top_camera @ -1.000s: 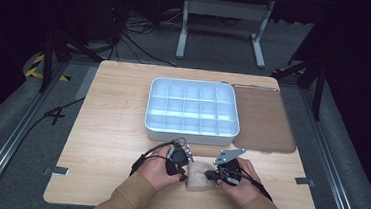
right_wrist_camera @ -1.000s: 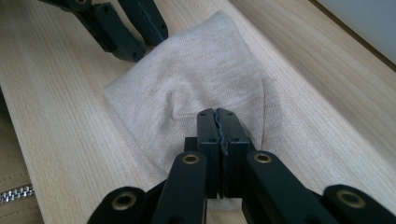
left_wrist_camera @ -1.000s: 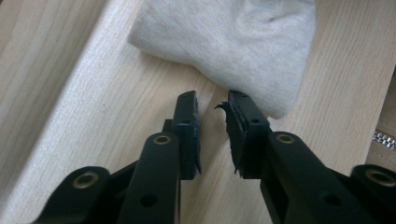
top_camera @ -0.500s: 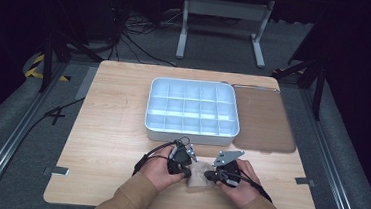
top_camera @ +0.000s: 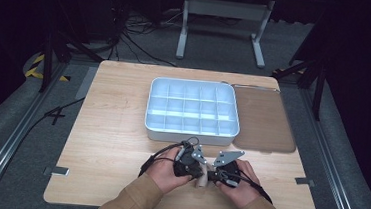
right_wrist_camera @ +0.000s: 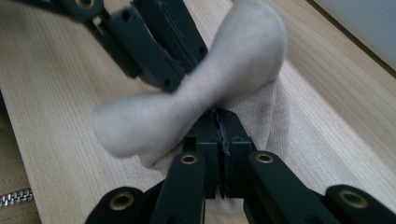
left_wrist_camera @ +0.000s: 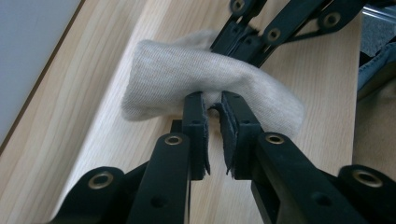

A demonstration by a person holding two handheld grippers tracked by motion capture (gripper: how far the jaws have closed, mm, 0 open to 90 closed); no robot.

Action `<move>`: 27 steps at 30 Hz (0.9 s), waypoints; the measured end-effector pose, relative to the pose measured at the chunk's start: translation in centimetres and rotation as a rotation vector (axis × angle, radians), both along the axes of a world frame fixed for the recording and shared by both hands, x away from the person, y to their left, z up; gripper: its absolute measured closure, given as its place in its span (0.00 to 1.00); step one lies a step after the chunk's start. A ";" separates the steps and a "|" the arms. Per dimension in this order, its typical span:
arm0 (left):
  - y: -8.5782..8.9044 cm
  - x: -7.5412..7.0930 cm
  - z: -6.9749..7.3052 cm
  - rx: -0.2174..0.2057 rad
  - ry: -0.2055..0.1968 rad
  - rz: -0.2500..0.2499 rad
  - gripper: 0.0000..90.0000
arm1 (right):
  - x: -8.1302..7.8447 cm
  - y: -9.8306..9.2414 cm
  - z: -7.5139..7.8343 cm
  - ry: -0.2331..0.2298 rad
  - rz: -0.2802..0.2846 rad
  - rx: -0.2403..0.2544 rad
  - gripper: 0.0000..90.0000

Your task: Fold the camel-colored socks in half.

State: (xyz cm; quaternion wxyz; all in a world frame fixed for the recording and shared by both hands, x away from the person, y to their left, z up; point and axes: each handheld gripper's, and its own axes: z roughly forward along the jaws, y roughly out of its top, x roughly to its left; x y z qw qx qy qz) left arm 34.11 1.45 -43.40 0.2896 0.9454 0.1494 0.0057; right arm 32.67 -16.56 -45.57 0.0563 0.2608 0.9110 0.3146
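A beige sock (top_camera: 200, 181) lies bunched near the table's front edge, between both hands. My left gripper (left_wrist_camera: 212, 100) has a fold of the sock (left_wrist_camera: 187, 70) between its tips. Its jaws have just been opening a little, and a narrow gap shows lower down between the pads. My right gripper (right_wrist_camera: 219, 116) is shut tight on another part of the sock (right_wrist_camera: 233, 60). From above, the left gripper (top_camera: 194, 166) and the right gripper (top_camera: 212, 176) point at each other, almost touching. The other gripper shows in each gripper view, the right gripper (left_wrist_camera: 261, 32) and the left gripper (right_wrist_camera: 149, 42).
A white compartment tray (top_camera: 189, 134) stands behind the hands at mid-table. A brown mat (top_camera: 262, 120) lies to its right. Bare wood stretches to the left of the tray and the hands. The person's tan sleeves (top_camera: 130, 203) come in over the front edge.
The sock looks more bunched up between the two grippers than a second ago. Both hands have hardly shifted.
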 end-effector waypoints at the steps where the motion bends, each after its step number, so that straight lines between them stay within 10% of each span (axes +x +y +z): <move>1: 0.0 0.0 0.0 0.000 0.000 0.000 0.89 | 0.0 0.0 0.0 0.000 0.000 0.000 0.98; 12: 0.2 0.0 0.3 0.033 0.007 0.004 0.88 | 0.0 -0.4 0.2 0.014 -0.001 0.029 0.94; 18: 1.0 0.2 0.3 0.016 0.024 0.030 0.85 | 0.2 -2.7 2.9 0.036 -0.029 0.091 0.92; 27: 0.9 0.3 0.5 0.017 0.027 0.026 0.85 | 1.0 -4.7 1.7 0.107 -0.112 -0.056 0.95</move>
